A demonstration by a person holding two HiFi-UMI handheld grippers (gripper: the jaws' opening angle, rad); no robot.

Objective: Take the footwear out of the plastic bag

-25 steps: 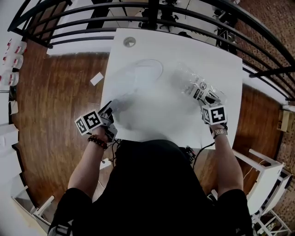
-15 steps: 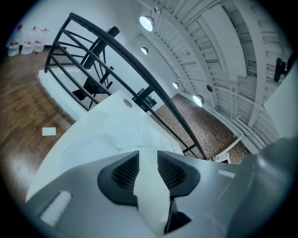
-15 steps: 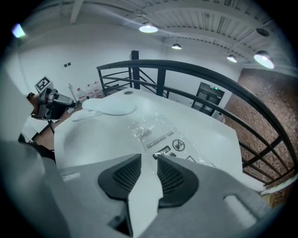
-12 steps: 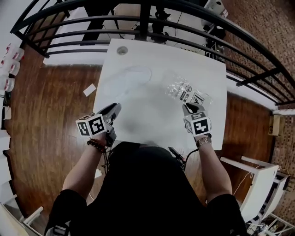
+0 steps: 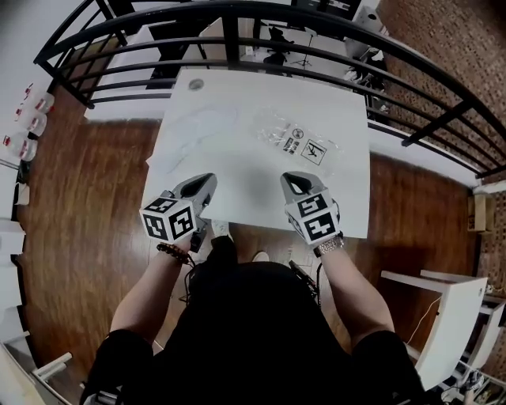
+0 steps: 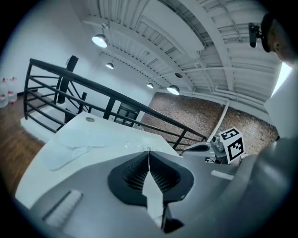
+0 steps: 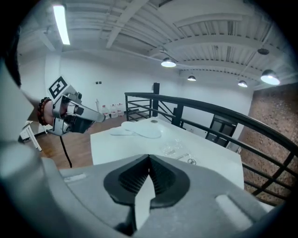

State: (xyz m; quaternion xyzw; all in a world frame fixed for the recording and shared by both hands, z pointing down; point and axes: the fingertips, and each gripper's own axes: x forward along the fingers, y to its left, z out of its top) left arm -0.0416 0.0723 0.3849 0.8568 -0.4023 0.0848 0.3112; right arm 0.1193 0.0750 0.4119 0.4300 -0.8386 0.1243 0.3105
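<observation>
A pair of flat white footwear (image 5: 199, 125) lies on the far left of the white table (image 5: 261, 198); it also shows in the left gripper view (image 6: 77, 142) and the right gripper view (image 7: 139, 130). The crumpled clear plastic bag (image 5: 300, 142) with printed labels lies flat at mid-right, apart from the footwear, and nothing holds it. My left gripper (image 5: 207, 180) hovers over the table's near edge; its jaws have just been closing and meet with nothing between them (image 6: 149, 151). My right gripper (image 5: 291, 180) hangs beside it, shut and empty (image 7: 149, 158).
A black metal railing (image 5: 261, 16) runs behind the table's far side. A round grommet (image 5: 195, 84) sits in the table's far left corner. Wooden floor (image 5: 95, 182) surrounds the table, with white furniture (image 5: 443, 293) at the right.
Both grippers have drawn back from the table toward the person and risen. Their jaws went from open to shut. The right gripper left the bag lying on the table.
</observation>
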